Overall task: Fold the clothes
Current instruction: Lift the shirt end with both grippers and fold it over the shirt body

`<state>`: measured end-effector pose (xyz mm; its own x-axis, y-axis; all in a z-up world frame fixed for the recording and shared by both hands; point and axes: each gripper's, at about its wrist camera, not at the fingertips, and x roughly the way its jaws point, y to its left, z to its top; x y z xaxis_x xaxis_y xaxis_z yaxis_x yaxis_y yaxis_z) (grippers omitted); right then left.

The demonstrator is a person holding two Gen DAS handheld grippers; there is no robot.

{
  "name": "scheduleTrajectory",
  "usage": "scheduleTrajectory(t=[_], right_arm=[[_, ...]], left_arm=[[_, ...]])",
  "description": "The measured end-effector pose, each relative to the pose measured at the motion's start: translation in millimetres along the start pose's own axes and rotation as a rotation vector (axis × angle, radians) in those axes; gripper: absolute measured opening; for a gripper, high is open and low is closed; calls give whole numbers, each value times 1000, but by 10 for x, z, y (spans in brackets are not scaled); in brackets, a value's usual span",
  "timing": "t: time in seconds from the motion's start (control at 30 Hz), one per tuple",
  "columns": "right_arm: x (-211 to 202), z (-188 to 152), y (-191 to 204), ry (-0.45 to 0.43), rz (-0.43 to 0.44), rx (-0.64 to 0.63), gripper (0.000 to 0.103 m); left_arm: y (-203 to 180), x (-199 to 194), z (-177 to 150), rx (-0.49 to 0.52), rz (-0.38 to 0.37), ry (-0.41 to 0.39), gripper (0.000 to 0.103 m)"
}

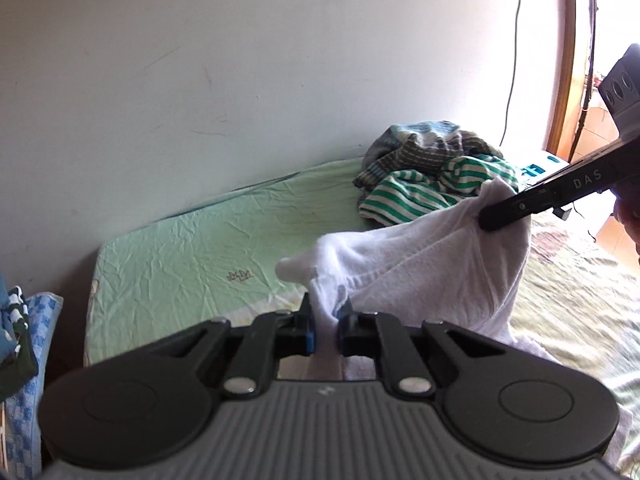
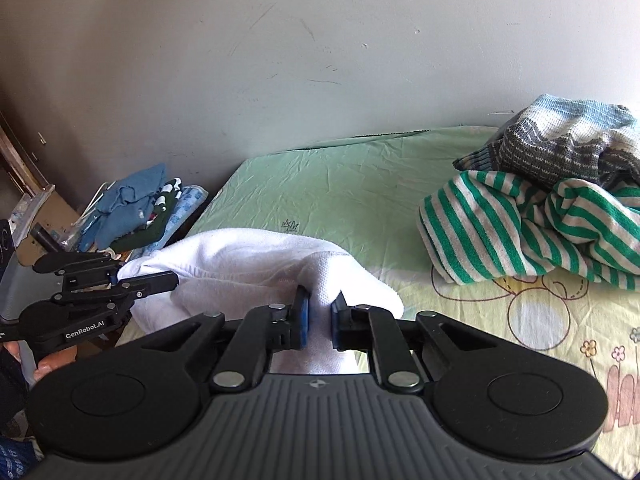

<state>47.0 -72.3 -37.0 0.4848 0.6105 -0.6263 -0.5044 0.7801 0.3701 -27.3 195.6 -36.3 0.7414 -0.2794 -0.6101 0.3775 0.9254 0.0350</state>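
Gripping white garment [image 1: 420, 264] both ends: left gripper [image 1: 326, 330] and right gripper [image 2: 318, 316] jaws clamped on cloth, held above bed [image 2: 340, 184].

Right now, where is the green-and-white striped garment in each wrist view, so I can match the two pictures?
Left wrist view: the green-and-white striped garment lies right of centre, behind the white cloth.
Right wrist view: it lies at the right edge, on the bed.
Shared landmark: the grey knitted garment lying on top of it.
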Motion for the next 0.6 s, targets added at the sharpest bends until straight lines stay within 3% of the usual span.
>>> scheduleTrajectory(t=[0.37, 0.6], right_arm=[[-415, -723, 278, 25, 0, -43, 11], [-545, -1185, 377, 86, 26, -88, 12]], left_arm=[[-389, -624, -579, 14, -58, 30, 9], [-676, -796, -952, 14, -63, 96, 10]])
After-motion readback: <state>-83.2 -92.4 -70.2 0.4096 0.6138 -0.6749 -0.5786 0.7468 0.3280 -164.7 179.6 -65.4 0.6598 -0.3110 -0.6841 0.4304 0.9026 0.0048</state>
